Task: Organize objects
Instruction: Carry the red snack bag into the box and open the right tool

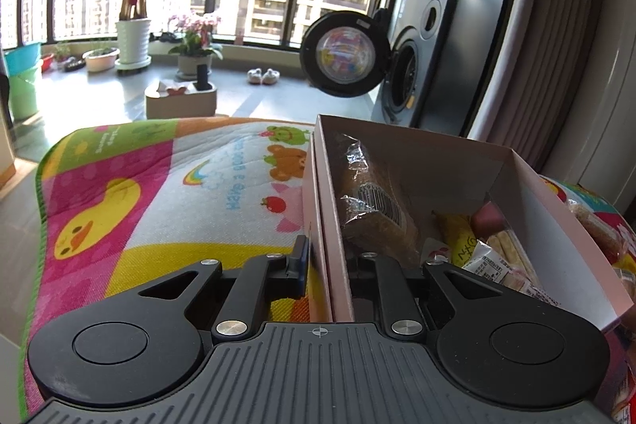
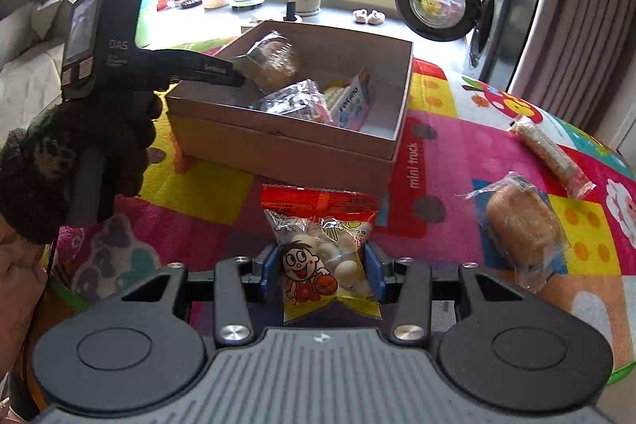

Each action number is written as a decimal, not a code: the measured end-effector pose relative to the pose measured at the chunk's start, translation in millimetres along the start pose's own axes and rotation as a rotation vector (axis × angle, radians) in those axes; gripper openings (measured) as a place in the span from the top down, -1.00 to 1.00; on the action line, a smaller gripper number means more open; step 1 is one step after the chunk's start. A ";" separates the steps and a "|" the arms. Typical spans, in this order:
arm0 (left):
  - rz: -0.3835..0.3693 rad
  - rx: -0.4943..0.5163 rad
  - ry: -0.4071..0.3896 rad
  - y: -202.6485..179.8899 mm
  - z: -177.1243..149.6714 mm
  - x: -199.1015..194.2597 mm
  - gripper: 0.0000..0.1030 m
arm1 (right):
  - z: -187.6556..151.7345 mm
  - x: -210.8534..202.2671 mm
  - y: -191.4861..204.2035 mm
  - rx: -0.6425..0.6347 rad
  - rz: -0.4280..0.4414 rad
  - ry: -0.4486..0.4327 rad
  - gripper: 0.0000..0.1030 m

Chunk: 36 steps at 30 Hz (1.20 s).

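Cardboard box (image 2: 286, 146) – open-topped, sits in its upturned lid on a bright mat. Inside: wrapped bread roll (image 2: 274, 64) at far-left corner, silver packet (image 2: 292, 100) mid, white-pink packet (image 2: 353, 98) leaning toward right wall.

Snack bag (image 2: 324, 257) – red top, yellow base, cartoon boy, pale round pieces; upright, just in front of box.

2nd wrapped bread roll (image 2: 520, 229) on mat, right of box. Long bar packet (image 2: 552, 155) lies diagonal, farther right.
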<state>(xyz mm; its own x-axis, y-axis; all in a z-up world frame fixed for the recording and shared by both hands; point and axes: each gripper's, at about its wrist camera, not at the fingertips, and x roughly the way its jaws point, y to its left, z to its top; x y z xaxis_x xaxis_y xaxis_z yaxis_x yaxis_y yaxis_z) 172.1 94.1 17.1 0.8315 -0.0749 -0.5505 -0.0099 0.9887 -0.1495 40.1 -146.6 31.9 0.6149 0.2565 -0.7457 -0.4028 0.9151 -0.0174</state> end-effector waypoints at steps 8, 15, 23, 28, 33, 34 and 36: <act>0.010 0.025 -0.080 -0.9 -5.4 -12.1 0.71 | -20.0 1.9 2.3 -0.048 -0.004 -0.059 0.16; 0.008 0.032 -0.105 -1.1 -5.9 -20.5 0.75 | -19.9 -11.2 -13.5 0.026 0.058 -0.016 0.16; -0.020 0.001 -0.094 6.4 -7.3 -19.2 0.72 | 32.4 -28.6 -15.8 0.089 0.118 -0.037 0.16; -0.027 -0.009 -0.095 8.7 -7.7 -18.5 0.72 | 101.4 -8.6 -21.7 0.139 0.113 -0.092 0.16; -0.024 -0.007 -0.100 8.2 -8.6 -19.1 0.72 | 153.2 51.5 -24.6 0.239 0.101 -0.083 0.16; -0.024 -0.006 -0.101 7.4 -8.5 -19.3 0.71 | 160.5 65.3 -22.0 0.245 0.080 -0.084 0.16; -0.026 -0.007 -0.102 7.7 -8.4 -19.0 0.71 | 171.6 87.7 -18.1 0.241 0.075 -0.060 0.13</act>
<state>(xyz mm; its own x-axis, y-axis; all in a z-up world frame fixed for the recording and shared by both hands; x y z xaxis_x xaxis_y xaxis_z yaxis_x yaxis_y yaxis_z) 151.5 102.0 19.5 0.8837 -0.0863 -0.4599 0.0084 0.9856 -0.1688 217.7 -87.3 81.1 0.6311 0.3380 -0.6982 -0.2801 0.9386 0.2012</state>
